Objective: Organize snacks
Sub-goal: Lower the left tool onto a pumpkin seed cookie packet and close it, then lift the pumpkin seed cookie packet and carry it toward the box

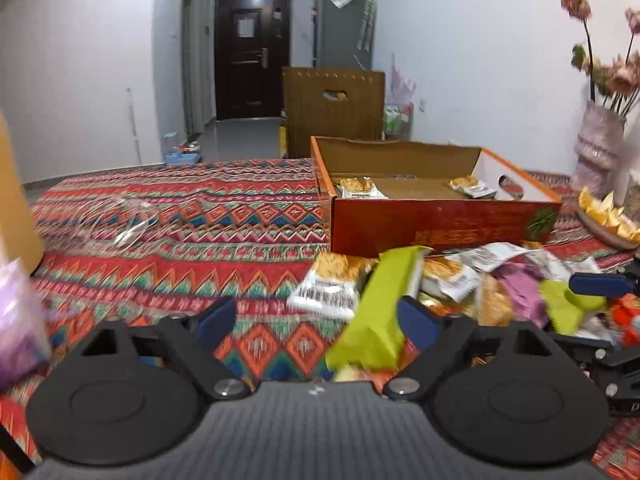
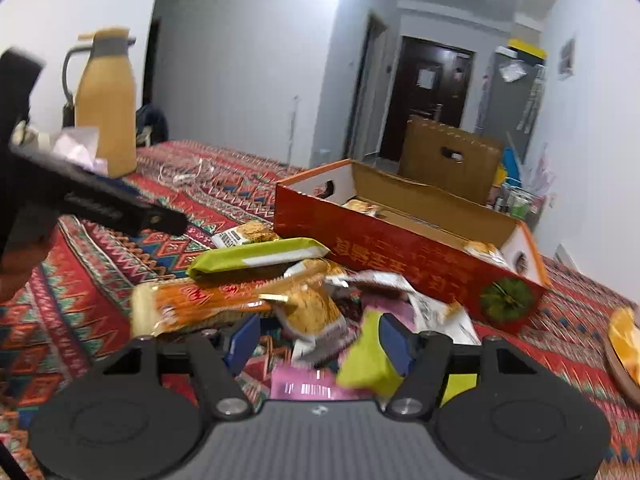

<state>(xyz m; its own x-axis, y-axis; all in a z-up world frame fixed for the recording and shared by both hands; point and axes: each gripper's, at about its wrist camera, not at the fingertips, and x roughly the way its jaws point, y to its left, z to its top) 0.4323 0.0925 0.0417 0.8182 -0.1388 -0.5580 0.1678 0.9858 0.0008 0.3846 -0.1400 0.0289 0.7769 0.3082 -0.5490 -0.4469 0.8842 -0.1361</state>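
Left gripper [image 1: 316, 322]: nearest in the left wrist view, jaws spread wide, nothing clamped; blue pads [image 1: 214, 320] well apart over the patterned cloth.
Green packet [image 1: 380, 312]: long, tilted, lying just beside the right pad of the left gripper; contact with that pad not clear.
Right gripper [image 2: 318, 340]: nearest in the right wrist view, jaws released and apart, hovering over the pile; no packet pinched between the pads.
Pink packet [image 2: 308, 386]: flat under the right gripper, nearest of the pile.
Small green packet [image 2: 370, 364]: just beside the right pad of the right gripper, blurred.
Snack pile [image 2: 312, 304]: loose on the cloth between the grippers and the box, with white-and-orange biscuit packets and a long orange packet [image 2: 192, 304] on its left side.
Tablecloth [image 1: 180, 216]: red zigzag pattern, covering the table.
Clear wrapper [image 1: 120, 220]: crumpled, left of the box, well apart from the pile.
Box [image 1: 436, 224]: red-orange, open-topped, just beyond the pile; two biscuit packets [image 1: 360, 186] inside, one at each end.
Orange slices [image 1: 608, 214]: on a dish at the far right.
Vase [image 1: 598, 148]: pale, with dried flowers, far right behind the box.
Yellow jug [image 2: 106, 104]: upright, far left on the table.
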